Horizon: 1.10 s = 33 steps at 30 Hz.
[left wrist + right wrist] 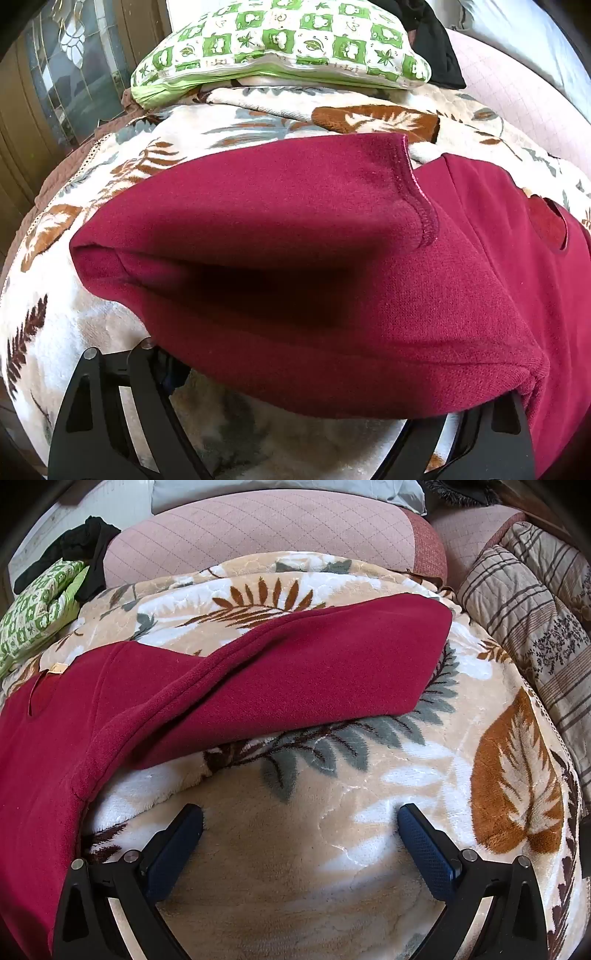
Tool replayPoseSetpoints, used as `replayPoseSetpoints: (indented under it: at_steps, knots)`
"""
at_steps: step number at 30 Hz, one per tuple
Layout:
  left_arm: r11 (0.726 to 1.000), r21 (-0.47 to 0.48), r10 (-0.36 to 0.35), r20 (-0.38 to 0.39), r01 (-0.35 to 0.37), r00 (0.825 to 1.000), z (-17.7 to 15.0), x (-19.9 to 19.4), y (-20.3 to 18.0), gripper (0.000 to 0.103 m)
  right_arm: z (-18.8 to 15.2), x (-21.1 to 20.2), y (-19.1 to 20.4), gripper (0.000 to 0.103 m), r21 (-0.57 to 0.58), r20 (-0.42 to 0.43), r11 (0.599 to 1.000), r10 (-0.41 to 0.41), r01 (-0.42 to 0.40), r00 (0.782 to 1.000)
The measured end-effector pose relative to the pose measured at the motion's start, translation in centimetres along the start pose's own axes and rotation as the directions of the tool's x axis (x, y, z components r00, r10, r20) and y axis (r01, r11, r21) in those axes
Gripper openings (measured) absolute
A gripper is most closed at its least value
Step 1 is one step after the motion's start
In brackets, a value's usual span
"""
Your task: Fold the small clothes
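1. The right gripper stands spread wide, nothing between its blue pads, and both fingers hang over bare leaf-print fleece blanket.
2. Just off its left finger, the dark red fleece garment comes in: one edge drapes down right beside that finger's black frame, apart from the pad.
3. Ahead of the right gripper, a long red panel of the garment stretches across the blanket toward the upper right, its far corner lying flat.
4. Further out to the right sits a striped quilt; straight beyond lies a pink quilted cushion.
5. Over to the left gripper: its black finger frames sit wide apart, released, but the garment covers the fingertips, so the pads themselves are hidden.
6. The red cloth hangs right over the gap, folded on itself with a dark hollow in the middle and a stitched hem up and to the right.
7. Beyond the garment from the left gripper, the blanket runs up to a green-and-white checked pillow, with a black cloth by its right end.
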<state>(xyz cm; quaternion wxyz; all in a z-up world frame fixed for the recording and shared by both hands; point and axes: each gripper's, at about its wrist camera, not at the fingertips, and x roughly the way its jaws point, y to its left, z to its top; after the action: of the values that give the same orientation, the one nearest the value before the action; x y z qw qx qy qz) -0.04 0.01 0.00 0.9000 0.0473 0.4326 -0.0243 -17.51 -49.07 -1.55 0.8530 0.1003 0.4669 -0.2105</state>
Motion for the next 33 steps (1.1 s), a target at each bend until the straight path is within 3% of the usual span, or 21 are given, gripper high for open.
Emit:
replayPoseSetpoints:
  at_steps: [11, 15, 17, 22, 26, 28, 33]
  knots:
    - [1.0, 0.006, 0.008, -0.007, -0.008, 1.0, 0.0, 0.0, -0.1, 0.088, 0.0, 0.0, 0.1, 0.103, 0.0, 0.004, 1.0, 0.0, 0.0, 1.0]
    - [1.0, 0.01, 0.023, -0.066, -0.023, 0.998, 0.1, -0.4, -0.2, 0.088, 0.0, 0.0, 0.1, 0.103, 0.0, 0.004, 1.0, 0.0, 0.0, 1.0]
    - [0.999, 0.031, 0.016, -0.094, -0.013, 0.995, 0.0, -1.3, -0.5, 0.087, 0.0, 0.0, 0.1, 0.103, -0.001, 0.004, 1.0, -0.001, 0.002, 1.0]
    - [0.999, 0.008, -0.049, -0.085, 0.049, 0.995, -1.4, -4.1, -0.3, 0.087, -0.3, 0.2, 0.0, 0.103, -0.001, 0.005, 1.0, -0.003, 0.003, 1.0]
    - [0.999, 0.045, -0.017, -0.034, 0.019, 0.999, -1.5, -7.3, -1.0, 0.087, 0.1, -0.4, 0.0, 0.103, -0.005, -0.055, 1.0, 0.006, -0.006, 0.998]
    - [0.997, 0.06, -0.047, -0.015, 0.048, 0.999, -1.6, -9.1, -1.5, 0.087, 0.2, -1.4, 0.1, 0.102, -0.052, -0.127, 0.998, 0.029, -0.036, 0.991]
    - [0.988, 0.06, -0.146, 0.012, 0.145, 0.989, -2.2, -12.5, -3.1, 0.087, -1.9, -7.8, 0.6, 0.102, -0.105, -0.04, 0.994, 0.008, -0.013, 0.999]
